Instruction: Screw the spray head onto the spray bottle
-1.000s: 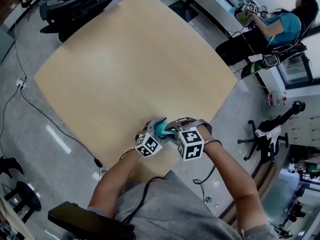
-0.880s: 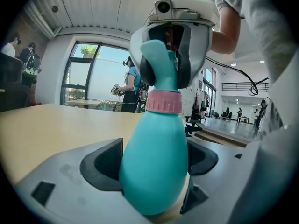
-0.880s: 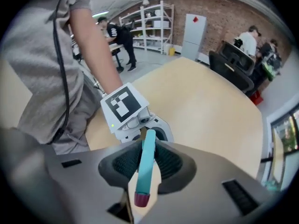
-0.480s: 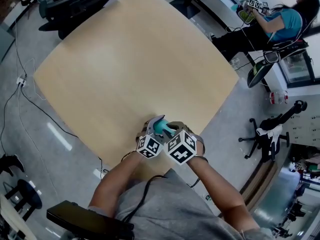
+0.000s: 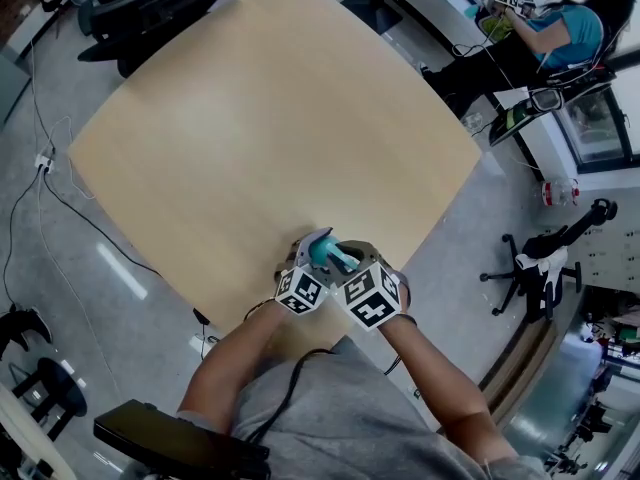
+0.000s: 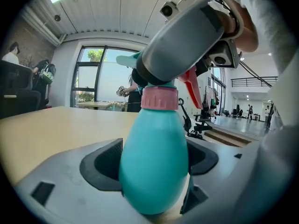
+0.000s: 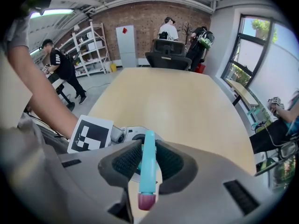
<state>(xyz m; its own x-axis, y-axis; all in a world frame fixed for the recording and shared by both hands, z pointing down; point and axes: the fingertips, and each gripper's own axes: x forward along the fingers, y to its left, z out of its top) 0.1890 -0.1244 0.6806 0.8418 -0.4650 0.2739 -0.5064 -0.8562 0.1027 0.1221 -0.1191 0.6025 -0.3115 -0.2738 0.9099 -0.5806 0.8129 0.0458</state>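
Head view, my left gripper [image 5: 308, 265] and right gripper [image 5: 347, 261] meet at the table [image 5: 270, 118] edge; left gripper view, it's clamped on the bottle [image 6: 154, 167], keeping it upright; right gripper view, pads pinch the head [image 7: 148, 169], I reckon for twisting.

Open-plan office or lab workspace: big pale counter [image 5: 270, 138], swivel chairs [image 5: 535, 268], polished floor [image 5: 60, 298] with loose cables [image 5: 130, 258], brick wall [image 7: 154, 13], metal shelving [image 7: 91, 50], tall windows [image 6: 91, 78], another person [image 5: 560, 30] seated at a nearby desk.
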